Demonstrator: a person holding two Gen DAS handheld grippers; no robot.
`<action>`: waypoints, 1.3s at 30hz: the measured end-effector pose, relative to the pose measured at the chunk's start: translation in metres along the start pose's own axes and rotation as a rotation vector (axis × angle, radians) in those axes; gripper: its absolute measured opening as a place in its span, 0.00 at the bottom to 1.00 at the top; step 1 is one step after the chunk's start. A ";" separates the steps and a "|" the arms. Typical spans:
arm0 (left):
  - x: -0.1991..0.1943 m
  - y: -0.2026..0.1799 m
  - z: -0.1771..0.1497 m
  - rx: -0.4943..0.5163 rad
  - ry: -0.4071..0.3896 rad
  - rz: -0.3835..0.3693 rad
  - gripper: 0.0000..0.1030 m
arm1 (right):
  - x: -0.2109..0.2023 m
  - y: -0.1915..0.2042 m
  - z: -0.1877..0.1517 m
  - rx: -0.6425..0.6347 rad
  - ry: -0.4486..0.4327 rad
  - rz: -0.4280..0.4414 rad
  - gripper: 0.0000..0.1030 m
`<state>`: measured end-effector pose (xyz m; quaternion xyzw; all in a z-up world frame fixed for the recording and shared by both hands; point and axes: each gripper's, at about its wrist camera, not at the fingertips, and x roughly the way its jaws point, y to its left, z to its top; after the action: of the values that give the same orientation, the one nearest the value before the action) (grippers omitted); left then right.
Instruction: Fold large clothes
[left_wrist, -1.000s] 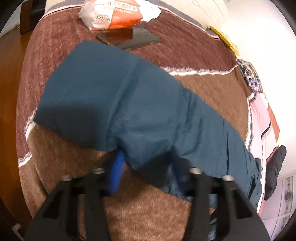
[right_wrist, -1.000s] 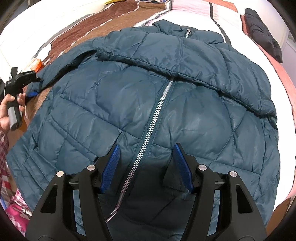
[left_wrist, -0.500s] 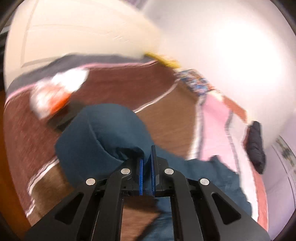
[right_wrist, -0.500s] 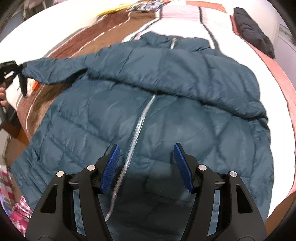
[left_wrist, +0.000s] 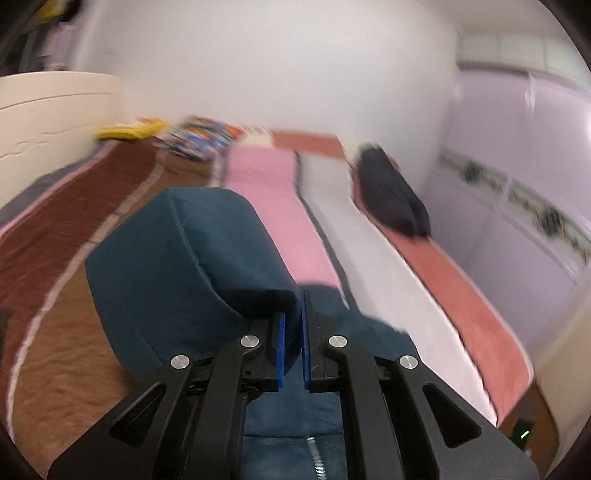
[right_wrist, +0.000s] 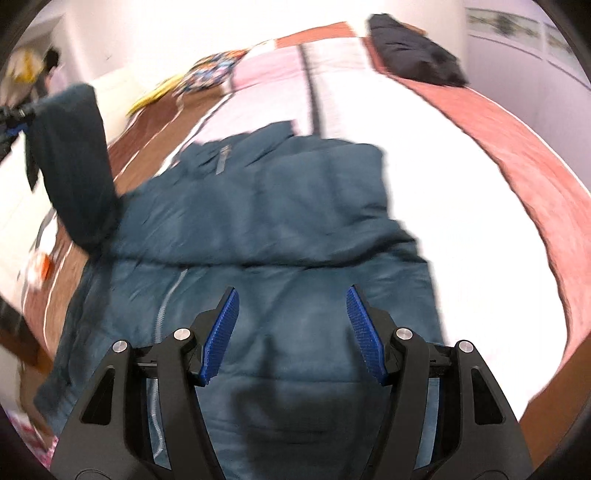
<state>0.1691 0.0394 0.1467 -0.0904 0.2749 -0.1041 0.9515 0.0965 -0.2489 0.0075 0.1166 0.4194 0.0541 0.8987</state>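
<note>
A teal quilted jacket (right_wrist: 280, 229) lies front-up on the bed, its zipper (right_wrist: 166, 299) running down the left of the middle. My left gripper (left_wrist: 291, 332) is shut on the jacket's sleeve (left_wrist: 184, 258) and holds it lifted above the bed. The raised sleeve also shows in the right wrist view (right_wrist: 74, 158), hanging from the left gripper (right_wrist: 14, 118) at the far left. My right gripper (right_wrist: 291, 332) is open and empty, hovering above the lower part of the jacket.
The bed has a striped blanket, brown (left_wrist: 55, 295), pink (left_wrist: 273, 199), white (right_wrist: 461, 192) and rust (right_wrist: 535, 177). A dark garment (right_wrist: 413, 48) lies at the far end. A patterned item (right_wrist: 210, 70) and a yellow one (left_wrist: 129, 129) lie by the wall.
My left gripper closed on the sleeve and lifted it up and over toward the jacket's body. My right gripper stayed open and rose a little above the jacket.
</note>
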 end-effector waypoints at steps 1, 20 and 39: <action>0.029 -0.017 -0.011 0.041 0.058 -0.017 0.07 | -0.002 -0.009 0.001 0.023 -0.003 -0.003 0.59; 0.091 -0.013 -0.111 0.007 0.384 -0.117 0.58 | 0.022 0.003 0.013 -0.009 0.032 0.072 0.59; -0.035 0.105 -0.169 -0.256 0.212 0.041 0.58 | 0.121 0.262 0.027 -0.796 0.029 0.054 0.67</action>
<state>0.0644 0.1294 0.0000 -0.1937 0.3865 -0.0575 0.8999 0.1952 0.0240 0.0011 -0.2307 0.3752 0.2377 0.8658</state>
